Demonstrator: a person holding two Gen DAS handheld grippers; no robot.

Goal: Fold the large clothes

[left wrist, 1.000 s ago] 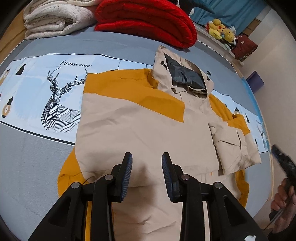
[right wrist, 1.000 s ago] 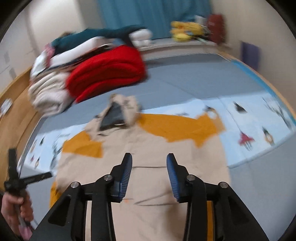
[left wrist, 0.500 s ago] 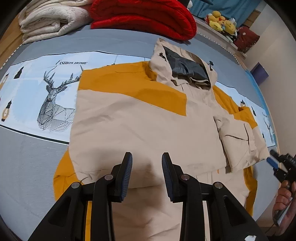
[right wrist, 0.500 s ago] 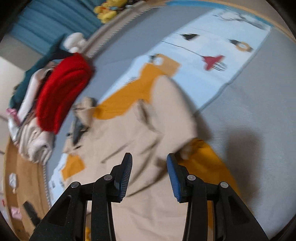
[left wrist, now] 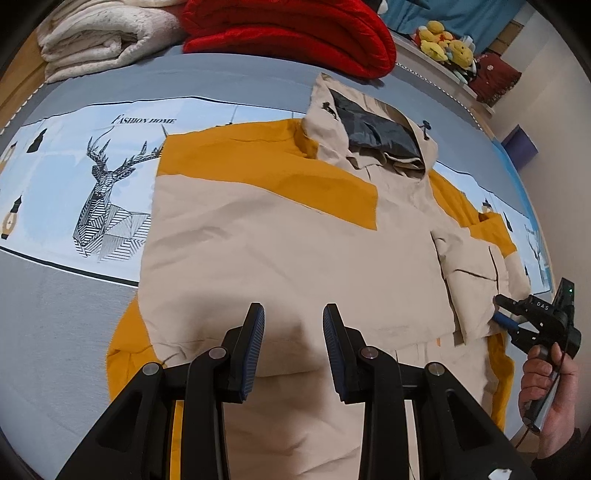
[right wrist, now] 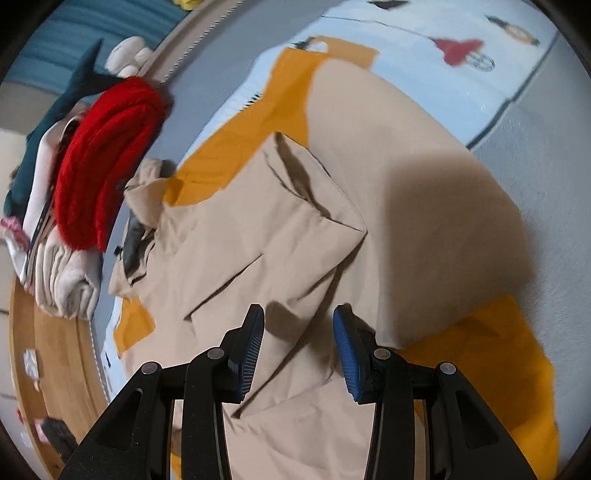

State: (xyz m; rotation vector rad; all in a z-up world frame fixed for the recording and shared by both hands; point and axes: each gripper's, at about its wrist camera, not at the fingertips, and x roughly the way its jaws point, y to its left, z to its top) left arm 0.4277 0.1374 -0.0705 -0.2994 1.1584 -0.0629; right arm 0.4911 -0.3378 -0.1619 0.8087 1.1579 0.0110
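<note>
Right wrist view: right gripper [right wrist: 298, 341] low over the jacket [right wrist: 388, 177], beside its folded sleeve [right wrist: 295, 210], fingers parted, empty, likely for pinching; left gripper [left wrist: 293, 339] likewise parted, empty.

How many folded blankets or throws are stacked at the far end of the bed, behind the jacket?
2 clearly: a cream fleece blanket at the far left and a red blanket beside it, nearer the jacket's hood. The right wrist view shows more folded items piled there, so others may be hidden.
</note>
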